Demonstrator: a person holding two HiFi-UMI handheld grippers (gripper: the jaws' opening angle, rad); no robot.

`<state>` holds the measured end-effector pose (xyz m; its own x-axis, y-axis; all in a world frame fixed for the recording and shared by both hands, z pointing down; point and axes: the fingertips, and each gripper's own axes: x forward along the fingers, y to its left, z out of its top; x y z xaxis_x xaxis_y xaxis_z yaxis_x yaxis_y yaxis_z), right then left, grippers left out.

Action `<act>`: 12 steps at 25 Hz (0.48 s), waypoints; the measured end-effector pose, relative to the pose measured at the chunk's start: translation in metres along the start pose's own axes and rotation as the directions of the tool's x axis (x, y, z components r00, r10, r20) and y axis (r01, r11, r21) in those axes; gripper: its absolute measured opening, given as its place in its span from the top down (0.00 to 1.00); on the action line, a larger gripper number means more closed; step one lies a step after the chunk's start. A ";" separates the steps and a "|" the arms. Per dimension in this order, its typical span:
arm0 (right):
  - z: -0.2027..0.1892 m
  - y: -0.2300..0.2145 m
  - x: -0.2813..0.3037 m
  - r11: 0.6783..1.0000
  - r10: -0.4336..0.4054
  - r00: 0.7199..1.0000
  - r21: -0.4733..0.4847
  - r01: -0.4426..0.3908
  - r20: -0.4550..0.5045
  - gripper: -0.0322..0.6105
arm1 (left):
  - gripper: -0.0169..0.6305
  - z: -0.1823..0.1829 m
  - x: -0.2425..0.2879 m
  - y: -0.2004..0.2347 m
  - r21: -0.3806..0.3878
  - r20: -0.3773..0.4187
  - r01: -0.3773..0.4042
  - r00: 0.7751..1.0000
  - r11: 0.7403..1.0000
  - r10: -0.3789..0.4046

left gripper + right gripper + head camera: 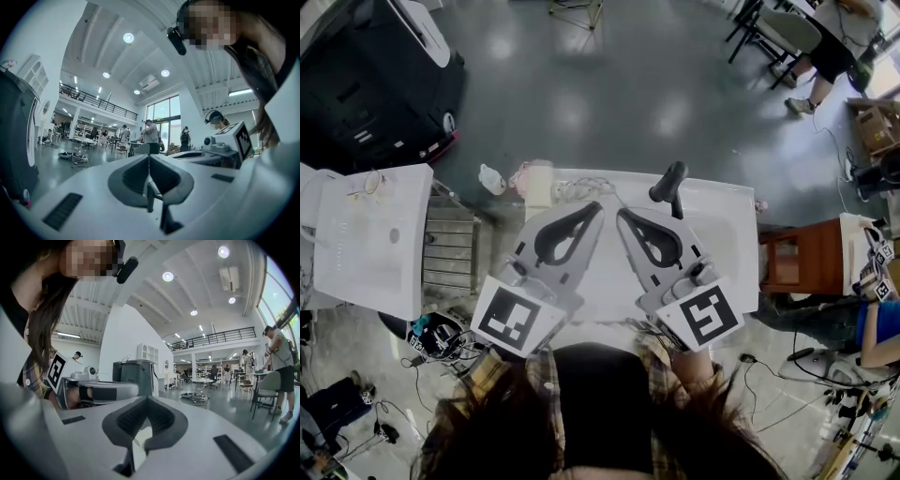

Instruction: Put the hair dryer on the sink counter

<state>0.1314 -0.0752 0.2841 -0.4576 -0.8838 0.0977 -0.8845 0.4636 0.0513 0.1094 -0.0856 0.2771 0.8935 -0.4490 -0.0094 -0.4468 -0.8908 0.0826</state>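
A dark grey hair dryer (669, 186) lies on the white sink counter (727, 234), near its far edge. Both grippers are held up side by side above the counter, closer to me than the dryer. My left gripper (597, 206) is shut and holds nothing. My right gripper (622, 215) is shut too, with its tip a little short of the dryer and to its left. In the left gripper view the jaws (149, 157) meet and point level into the room. The right gripper view shows its jaws (147, 399) closed and empty. Neither gripper view shows the dryer.
A small bottle (492, 178) and a white roll (540, 186) stand at the counter's far left corner. A brown cabinet (802, 258) is to the right, a white table (370, 234) to the left. A black machine (366, 84) stands far left. People sit at the back right (825, 47).
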 end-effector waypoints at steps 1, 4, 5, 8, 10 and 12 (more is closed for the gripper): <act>0.000 0.000 0.000 1.000 0.000 1.000 0.001 0.000 0.000 0.93 | 0.94 0.000 0.000 0.000 0.002 0.001 0.000 1.000 1.000 0.000; 0.000 -0.002 -0.001 1.000 0.000 1.000 0.003 0.000 0.000 0.93 | 0.94 0.001 0.002 0.000 0.003 0.001 0.000 1.000 1.000 0.000; 0.000 -0.002 -0.001 1.000 0.001 1.000 0.004 -0.001 0.000 0.93 | 0.94 0.001 0.002 0.000 0.002 0.000 0.000 1.000 1.000 0.000; -0.003 -0.003 0.000 1.000 0.006 1.000 0.008 -0.006 -0.006 0.93 | 0.94 -0.002 0.003 0.001 0.003 -0.004 -0.002 1.000 1.000 0.002; -0.004 -0.002 0.001 1.000 0.009 1.000 0.008 -0.009 -0.008 0.93 | 0.94 -0.004 0.003 0.002 0.002 -0.005 -0.003 1.000 1.000 0.003; -0.005 -0.002 0.002 1.000 0.011 1.000 0.006 -0.011 -0.010 0.93 | 0.94 -0.004 0.002 0.003 0.002 -0.004 -0.004 1.000 1.000 0.004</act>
<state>0.1324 -0.0775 0.2892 -0.4661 -0.8781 0.1078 -0.8801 0.4727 0.0444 0.1104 -0.0886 0.2812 0.8917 -0.4525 -0.0050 -0.4507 -0.8890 0.0808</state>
